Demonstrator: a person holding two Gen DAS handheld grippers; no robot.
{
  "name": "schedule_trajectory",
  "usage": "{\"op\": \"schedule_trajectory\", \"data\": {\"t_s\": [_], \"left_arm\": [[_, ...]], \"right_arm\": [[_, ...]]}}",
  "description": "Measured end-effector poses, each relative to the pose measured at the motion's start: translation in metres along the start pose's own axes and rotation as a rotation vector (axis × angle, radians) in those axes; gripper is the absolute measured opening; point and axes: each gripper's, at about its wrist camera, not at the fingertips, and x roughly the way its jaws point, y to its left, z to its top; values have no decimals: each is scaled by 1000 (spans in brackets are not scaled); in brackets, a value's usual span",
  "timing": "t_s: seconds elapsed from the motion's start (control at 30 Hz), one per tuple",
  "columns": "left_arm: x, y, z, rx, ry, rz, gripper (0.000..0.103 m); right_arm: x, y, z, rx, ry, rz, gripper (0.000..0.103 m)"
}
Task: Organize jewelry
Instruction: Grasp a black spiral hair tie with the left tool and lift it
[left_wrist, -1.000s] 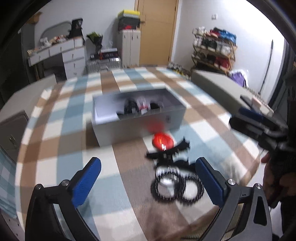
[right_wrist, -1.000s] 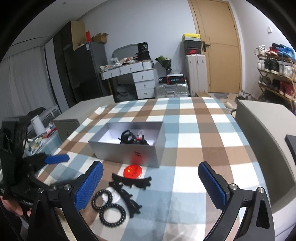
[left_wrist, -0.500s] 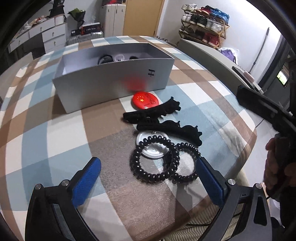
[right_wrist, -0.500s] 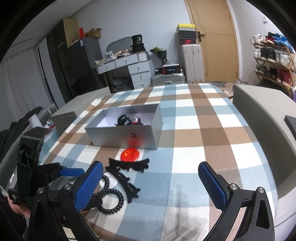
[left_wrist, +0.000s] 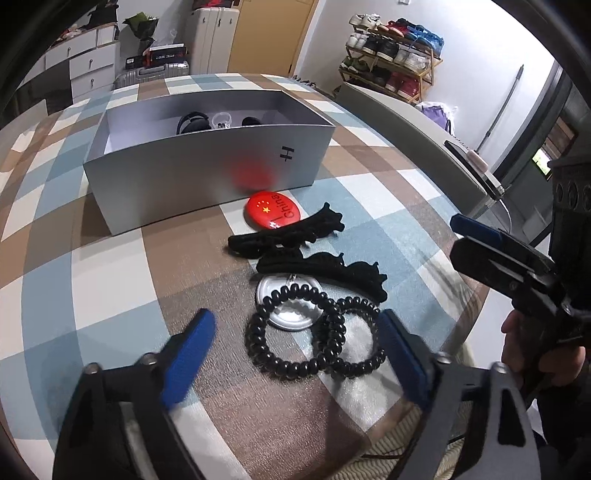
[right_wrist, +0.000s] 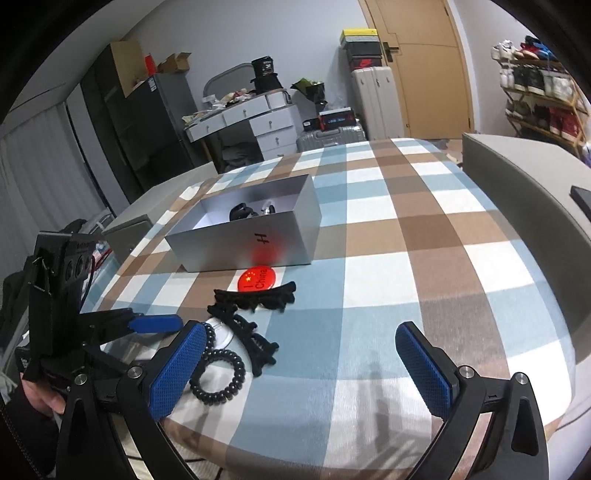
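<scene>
A few pieces lie in the box (left_wrist: 207, 166); coil bands (left_wrist: 314, 336), clips (left_wrist: 284, 236) and badge (left_wrist: 271, 210) remain mid-frame. Both grippers' fingers gape wide, empty.

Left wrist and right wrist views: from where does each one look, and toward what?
Left wrist: sits low over the table edge, facing the coil hair ties and grey box; its open left gripper shows.
Right wrist: higher, to the right, facing the box across the checked cloth; its open right gripper shows.
Shared: box, red badge, black clips, each other's gripper.
</scene>
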Motion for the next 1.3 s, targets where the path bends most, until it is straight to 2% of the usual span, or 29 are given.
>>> {"op": "schedule_trajectory", "data": {"t_s": [0.13,0.27,0.4,0.63,0.87,1.07,1.23,1.3], "left_arm": [[0,-3,-1,27,1,11,63],[1,-7,-2,56,13,62,45],[0,-6,-3,50,16,62,41],[-5,-4,-4,39,-2,82,39],[-24,8,-2,3,-53,87,39],[-45,19,-2,-47,-115,127,39],[-57,31,-6,-102,-154,149,39],[-60,35,-7,-116,-159,153,39]], "right_arm": [[-2,2,0,-12,-4,-5,103],[-1,5,-1,-19,4,-6,103],[0,9,-2,-33,9,-10,103],[-1,16,-3,-53,19,-3,103],[9,34,-13,-78,84,60,103],[23,53,-23,-123,130,82,102],[34,66,-29,-161,163,80,101],[40,69,-30,-160,184,69,98]]}}
